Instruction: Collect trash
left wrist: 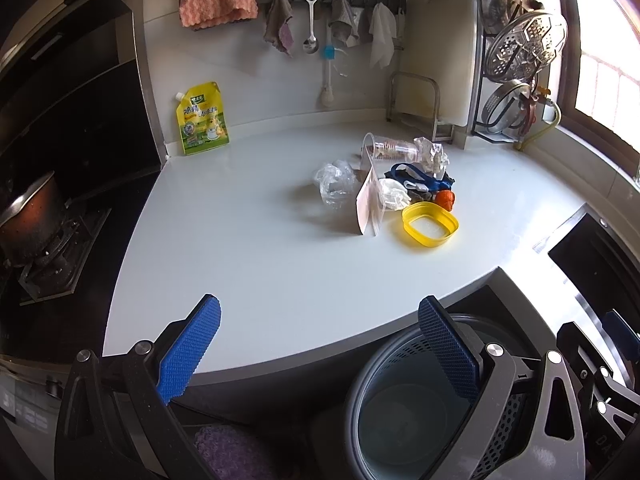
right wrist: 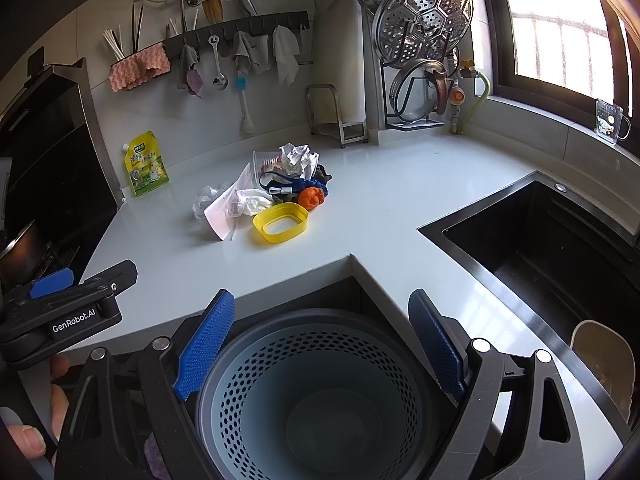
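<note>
On the white tabletop (right wrist: pixel 400 208) the trash sits in one heap, well ahead of both tools: crumpled clear bag (right wrist: pixel 206 202), pink-white card (right wrist: pixel 218 216), tipped plastic cup (right wrist: pixel 266 162), crumpled paper (right wrist: pixel 298 158), yellow lid (right wrist: pixel 281 223), orange lump (right wrist: pixel 311 197). Left hand-held gripper (left wrist: pixel 320 348) — wide, empty. Right hand-held gripper (right wrist: pixel 322 344) — wide, empty, above the perforated bin (right wrist: pixel 316 396).

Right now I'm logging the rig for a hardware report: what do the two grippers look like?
Both the left gripper and right gripper have black metal frames, silver round pivot bolts and blue textured pads on their jaws. The left one's body reads "GenRobot.AI" in white.
</note>
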A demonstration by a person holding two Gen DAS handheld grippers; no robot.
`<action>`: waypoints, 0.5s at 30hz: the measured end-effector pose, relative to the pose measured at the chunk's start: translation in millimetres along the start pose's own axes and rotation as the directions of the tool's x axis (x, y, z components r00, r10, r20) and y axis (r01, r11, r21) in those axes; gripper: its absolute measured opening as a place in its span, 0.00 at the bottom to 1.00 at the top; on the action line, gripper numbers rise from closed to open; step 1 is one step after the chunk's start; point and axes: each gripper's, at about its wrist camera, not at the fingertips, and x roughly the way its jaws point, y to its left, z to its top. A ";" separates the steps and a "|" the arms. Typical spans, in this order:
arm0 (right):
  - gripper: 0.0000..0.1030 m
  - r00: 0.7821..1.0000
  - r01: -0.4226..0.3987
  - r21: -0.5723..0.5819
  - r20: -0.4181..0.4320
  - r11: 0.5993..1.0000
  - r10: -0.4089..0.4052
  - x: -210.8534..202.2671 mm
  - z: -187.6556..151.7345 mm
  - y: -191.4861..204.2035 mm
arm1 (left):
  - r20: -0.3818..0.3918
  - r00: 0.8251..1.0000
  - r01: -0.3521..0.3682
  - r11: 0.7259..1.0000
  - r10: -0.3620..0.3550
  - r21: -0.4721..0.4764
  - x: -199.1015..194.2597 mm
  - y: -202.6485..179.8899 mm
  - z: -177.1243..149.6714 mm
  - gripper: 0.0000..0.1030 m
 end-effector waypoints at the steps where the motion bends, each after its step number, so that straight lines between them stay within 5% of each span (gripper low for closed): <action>1: 0.82 1.000 0.000 0.000 0.001 1.000 0.000 -0.6 0.1 0.0 | 0.000 1.000 0.000 1.000 0.000 0.001 -0.1 0.0 0.2 0.94; 15: 0.82 1.000 -0.003 -0.002 -0.002 1.000 0.003 -1.3 -0.4 0.5 | 0.000 1.000 0.002 1.000 -0.002 -0.002 -1.2 -0.3 0.2 0.94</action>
